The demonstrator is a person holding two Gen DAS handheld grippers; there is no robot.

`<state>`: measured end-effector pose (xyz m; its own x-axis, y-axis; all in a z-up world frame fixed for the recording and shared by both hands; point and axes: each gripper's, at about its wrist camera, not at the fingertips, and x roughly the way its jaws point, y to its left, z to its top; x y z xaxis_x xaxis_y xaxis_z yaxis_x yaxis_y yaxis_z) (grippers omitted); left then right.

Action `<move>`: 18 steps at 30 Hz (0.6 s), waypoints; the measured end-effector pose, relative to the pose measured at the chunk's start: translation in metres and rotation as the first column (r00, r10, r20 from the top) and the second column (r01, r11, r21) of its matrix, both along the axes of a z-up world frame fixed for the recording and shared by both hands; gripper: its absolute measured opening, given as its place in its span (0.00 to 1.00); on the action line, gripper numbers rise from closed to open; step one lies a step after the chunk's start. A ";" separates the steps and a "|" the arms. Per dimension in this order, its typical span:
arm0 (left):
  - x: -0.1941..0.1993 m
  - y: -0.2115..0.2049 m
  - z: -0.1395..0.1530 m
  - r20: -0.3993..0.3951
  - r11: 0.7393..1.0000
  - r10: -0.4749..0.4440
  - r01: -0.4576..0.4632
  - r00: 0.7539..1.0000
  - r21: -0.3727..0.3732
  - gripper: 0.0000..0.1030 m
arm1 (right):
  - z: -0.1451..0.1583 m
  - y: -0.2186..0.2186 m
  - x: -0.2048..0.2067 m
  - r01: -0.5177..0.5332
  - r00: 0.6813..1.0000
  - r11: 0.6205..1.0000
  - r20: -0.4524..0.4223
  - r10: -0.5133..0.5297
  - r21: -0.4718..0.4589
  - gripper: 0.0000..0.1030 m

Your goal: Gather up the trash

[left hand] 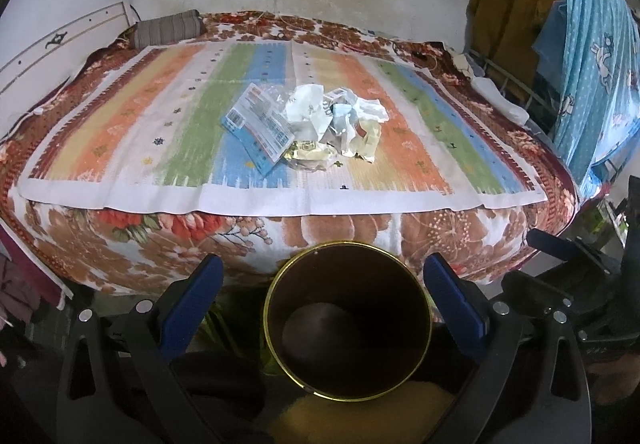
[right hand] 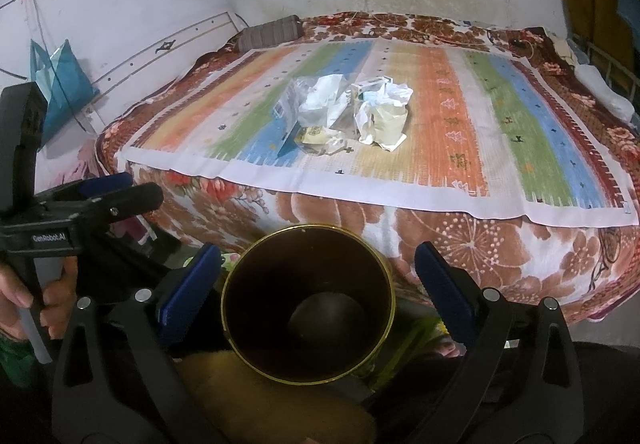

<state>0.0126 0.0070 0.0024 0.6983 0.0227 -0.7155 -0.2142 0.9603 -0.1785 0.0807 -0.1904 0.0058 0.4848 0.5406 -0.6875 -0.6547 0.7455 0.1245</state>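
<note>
Both claws (left hand: pixel 323 276) (right hand: pixel 318 264) apart over dark bin (left hand: pixel 348 328), trash pile (left hand: pixel 308 124) at 12 o'clock on striped mat (left hand: pixel 120 132), pillow (left hand: pixel 168 28) at 11.

A home bedroom is shown: a bed (left hand: pixel 360 236) covered by a floral blanket, with clothes (left hand: pixel 516 8) hung beside it.
</note>
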 end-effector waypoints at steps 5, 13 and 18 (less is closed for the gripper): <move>0.008 0.002 0.000 -0.010 1.000 0.006 -0.006 1.000 0.000 0.94 | 0.002 0.003 0.008 0.002 1.000 1.000 -0.008 -0.002 0.009 0.90; 0.020 0.007 0.001 -0.024 1.000 0.014 -0.014 1.000 0.010 0.94 | 0.009 0.008 0.022 0.007 0.999 1.000 -0.034 -0.006 0.019 0.90; 0.030 0.006 0.002 -0.040 0.998 0.012 -0.010 0.999 0.055 0.94 | 0.012 0.010 0.035 0.009 0.999 1.000 -0.045 -0.008 0.017 0.90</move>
